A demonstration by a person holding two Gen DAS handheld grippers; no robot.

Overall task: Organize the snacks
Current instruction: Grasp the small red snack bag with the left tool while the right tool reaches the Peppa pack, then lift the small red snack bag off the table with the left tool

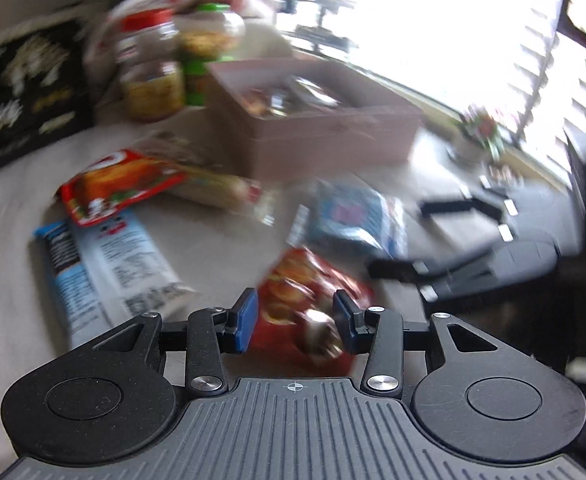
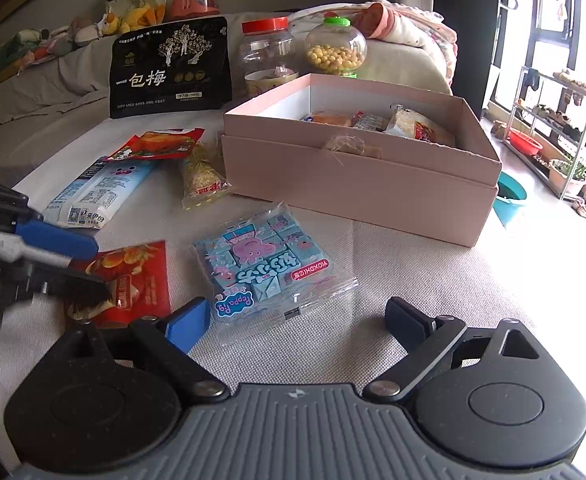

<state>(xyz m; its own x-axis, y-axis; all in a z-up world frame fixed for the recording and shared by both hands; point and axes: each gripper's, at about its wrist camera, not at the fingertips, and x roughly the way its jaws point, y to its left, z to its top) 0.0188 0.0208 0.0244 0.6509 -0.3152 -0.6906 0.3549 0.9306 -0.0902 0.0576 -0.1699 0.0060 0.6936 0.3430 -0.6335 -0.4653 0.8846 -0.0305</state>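
A red snack packet (image 1: 305, 304) (image 2: 133, 280) lies low on the beige cushion. My left gripper (image 1: 297, 312) (image 2: 97, 266) is shut on it, one pad at its edge and the other pressing on its face. The left wrist view is blurred. My right gripper (image 2: 297, 312) (image 1: 409, 236) stands wide open just above the cushion, nothing between its fingers. A blue cartoon-pig packet (image 2: 269, 264) (image 1: 349, 216) lies right in front of it. Behind that sits the open pink box (image 2: 357, 184) (image 1: 333, 136), holding several snacks.
A red chicken packet (image 2: 161, 144), a blue-white packet (image 2: 93, 192) and a clear grain bag (image 2: 203, 178) lie left of the box. Behind stand a black pouch (image 2: 169, 68), a red-lidded jar (image 2: 267, 56) and a green-lidded jar (image 2: 335, 48). The cushion edge drops off at right.
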